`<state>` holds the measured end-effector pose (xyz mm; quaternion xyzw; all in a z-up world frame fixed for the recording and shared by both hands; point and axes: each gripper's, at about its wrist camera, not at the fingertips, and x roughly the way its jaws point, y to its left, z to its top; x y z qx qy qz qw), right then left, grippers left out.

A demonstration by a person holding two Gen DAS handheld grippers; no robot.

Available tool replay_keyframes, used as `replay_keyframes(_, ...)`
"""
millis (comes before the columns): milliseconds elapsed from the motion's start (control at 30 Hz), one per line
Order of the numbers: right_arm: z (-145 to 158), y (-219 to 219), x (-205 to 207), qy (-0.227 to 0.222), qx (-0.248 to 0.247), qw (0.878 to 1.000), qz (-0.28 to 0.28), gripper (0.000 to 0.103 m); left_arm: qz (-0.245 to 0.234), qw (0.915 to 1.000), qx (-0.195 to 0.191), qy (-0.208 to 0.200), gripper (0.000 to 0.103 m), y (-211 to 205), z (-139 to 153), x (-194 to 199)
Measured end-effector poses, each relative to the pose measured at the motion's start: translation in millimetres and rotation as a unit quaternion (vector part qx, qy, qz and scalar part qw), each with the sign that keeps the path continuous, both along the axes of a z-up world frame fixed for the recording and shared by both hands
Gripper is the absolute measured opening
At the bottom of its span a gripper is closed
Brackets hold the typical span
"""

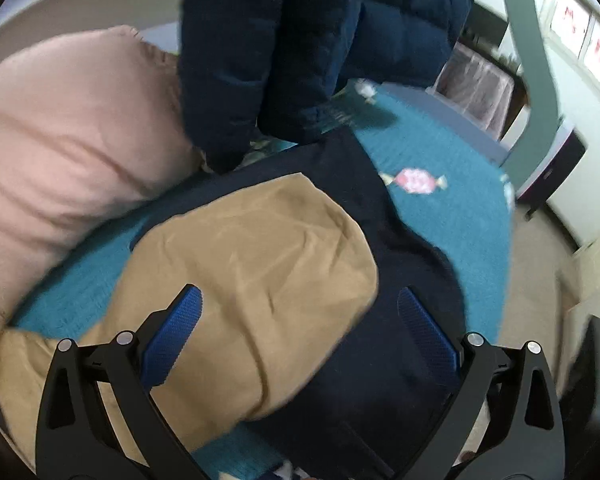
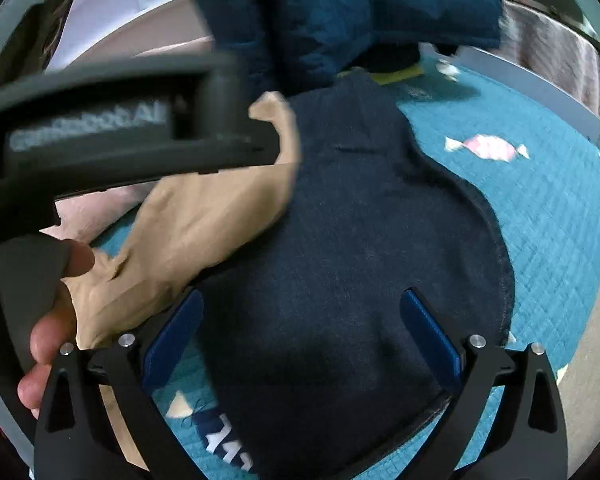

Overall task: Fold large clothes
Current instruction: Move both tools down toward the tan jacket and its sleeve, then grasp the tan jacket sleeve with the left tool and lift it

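A dark navy garment (image 1: 380, 368) (image 2: 356, 272) lies flat on a teal quilted bedspread (image 1: 460, 208) (image 2: 560, 216). A tan garment (image 1: 252, 272) (image 2: 204, 216) lies partly over its left side. My left gripper (image 1: 300, 304) hovers open above both, its blue pads (image 1: 180, 328) spread wide with nothing between them. My right gripper (image 2: 302, 308) hangs open over the navy garment, nothing held. In the right wrist view the left gripper's body (image 2: 100, 136) crosses the upper left, with the person's fingers (image 2: 52, 332) on it.
A pink pillow (image 1: 60, 128) rests at the left. A dark blue puffer jacket (image 1: 300, 40) (image 2: 340, 12) is piled at the far side of the bed. Candy motifs (image 1: 416, 181) (image 2: 488, 147) dot the bedspread. The bed's right edge drops to a pale floor (image 1: 540, 272).
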<state>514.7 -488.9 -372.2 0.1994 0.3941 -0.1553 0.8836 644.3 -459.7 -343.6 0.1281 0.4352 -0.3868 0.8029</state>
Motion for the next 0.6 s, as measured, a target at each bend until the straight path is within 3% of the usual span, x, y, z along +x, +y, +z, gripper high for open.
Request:
replay_keyframes(67,-4.9,-5.6,-0.6,-0.006,0.016,1.000,-0.005,0.095,-0.034,0.9981,0.049,0.012,0.098,-18.8,-14.1,0.4)
replay_keyframes(133,-10.5,-7.1,0.6,-0.002,0.016,1.000,-0.005,0.095,-0.045,0.9955,0.084,-0.001,0.094,-28.2,-24.4,-1.5)
replay_keyframes(200,-15.7,-6.5,2.2,0.003,0.017,1.000,-0.006,0.095,-0.038,0.9894,0.137,-0.030,0.057,-37.8,-37.5,-0.9)
replay_keyframes(233,-16.6,-4.6,2.7,0.004,0.018,1.000,-0.005,0.095,-0.029,0.9882,0.145,-0.040,0.048,-35.4,-38.2,0.6)
replay_keyframes(300,-14.8,1.4,3.5,-0.007,0.019,1.000,0.001,0.095,-0.027,0.9931,0.114,-0.015,0.011,-21.7,-31.3,9.4)
replay_keyframes(433,-7.6,25.1,6.9,-0.040,0.020,0.999,0.029,0.095,-0.001,0.9976,0.022,0.066,0.008,38.0,-5.9,29.5)
replay_keyframes(600,-14.8,84.6,23.7,-0.050,0.034,0.992,0.113,0.097,0.039,0.9966,-0.042,0.060,0.008,113.0,33.1,27.9)
